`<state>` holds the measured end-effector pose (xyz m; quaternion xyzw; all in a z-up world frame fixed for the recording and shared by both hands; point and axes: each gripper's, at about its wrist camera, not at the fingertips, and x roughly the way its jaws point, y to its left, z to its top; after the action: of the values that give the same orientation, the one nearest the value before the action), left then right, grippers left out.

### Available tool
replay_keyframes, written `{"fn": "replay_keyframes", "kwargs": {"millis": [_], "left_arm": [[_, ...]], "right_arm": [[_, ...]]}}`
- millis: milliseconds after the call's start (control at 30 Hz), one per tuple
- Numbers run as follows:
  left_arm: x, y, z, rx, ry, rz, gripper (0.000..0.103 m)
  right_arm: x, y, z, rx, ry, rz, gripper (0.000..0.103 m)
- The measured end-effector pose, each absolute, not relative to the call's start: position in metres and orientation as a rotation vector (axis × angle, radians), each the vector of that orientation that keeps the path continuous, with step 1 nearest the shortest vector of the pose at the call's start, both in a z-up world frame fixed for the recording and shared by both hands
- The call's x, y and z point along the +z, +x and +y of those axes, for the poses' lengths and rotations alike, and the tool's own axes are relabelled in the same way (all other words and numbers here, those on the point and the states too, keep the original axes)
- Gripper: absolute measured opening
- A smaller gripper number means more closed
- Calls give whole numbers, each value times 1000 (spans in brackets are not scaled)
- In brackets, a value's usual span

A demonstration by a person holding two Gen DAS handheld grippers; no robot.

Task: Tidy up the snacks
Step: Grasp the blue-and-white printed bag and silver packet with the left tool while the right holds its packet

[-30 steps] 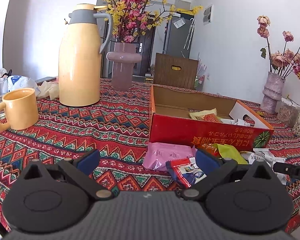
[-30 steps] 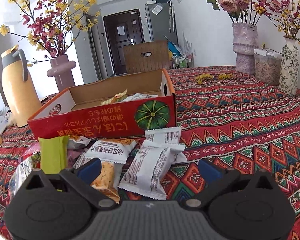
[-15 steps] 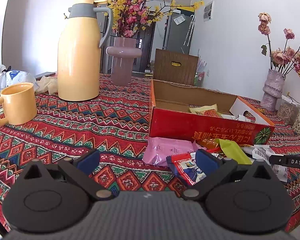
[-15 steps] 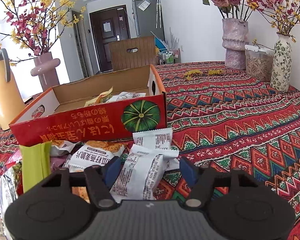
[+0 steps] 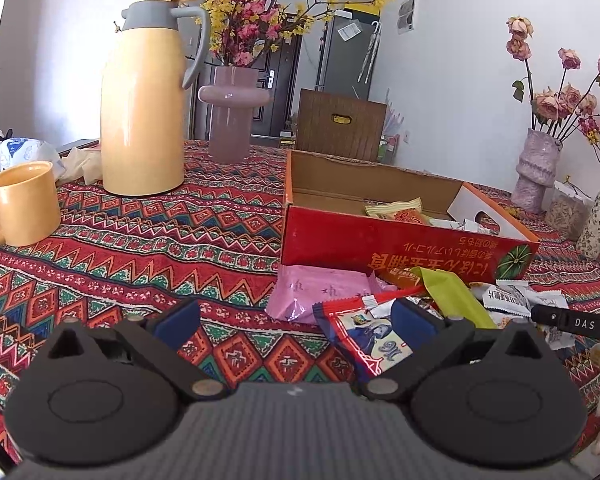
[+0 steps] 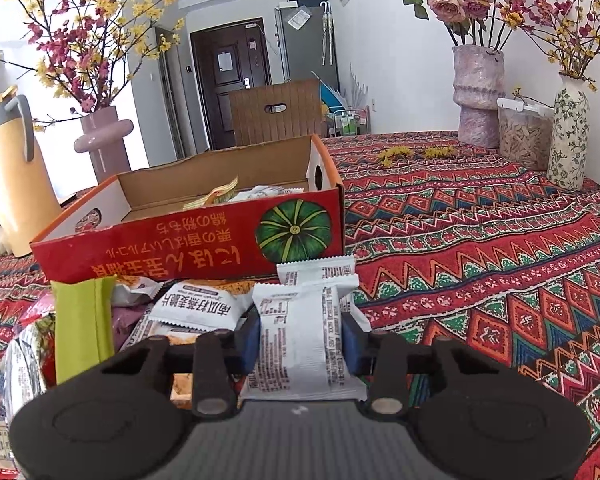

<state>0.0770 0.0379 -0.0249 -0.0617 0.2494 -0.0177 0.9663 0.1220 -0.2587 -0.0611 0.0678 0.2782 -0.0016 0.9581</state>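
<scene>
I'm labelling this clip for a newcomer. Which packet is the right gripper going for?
Find the red cardboard box; snacks lie piled before its front wall. The white snack packet stands between the closing right gripper pads, its small-print back showing, unlike the orange-pictured neighbour.

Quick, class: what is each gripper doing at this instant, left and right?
Left gripper: open, holding nothing.
Right gripper: jaws closing on the white snack packet, pads against its sides.

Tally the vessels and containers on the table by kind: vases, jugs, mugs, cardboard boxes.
Vases: 3 (mauve vase, purple vase, floral vase)
Jugs: 1 (yellow jug)
Mugs: 1 (yellow mug)
Cardboard boxes: 1 (red box)
Total: 6
</scene>
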Motion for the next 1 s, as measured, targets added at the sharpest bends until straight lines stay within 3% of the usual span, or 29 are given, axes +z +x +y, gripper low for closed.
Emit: {"fn": "replay_keyframes", "kwargs": {"millis": [1000], "left_arm": [[-40,110,-38,-97,-83,779,103]], "right_arm": [[-57,99,-277,47,218,517,40]]}}
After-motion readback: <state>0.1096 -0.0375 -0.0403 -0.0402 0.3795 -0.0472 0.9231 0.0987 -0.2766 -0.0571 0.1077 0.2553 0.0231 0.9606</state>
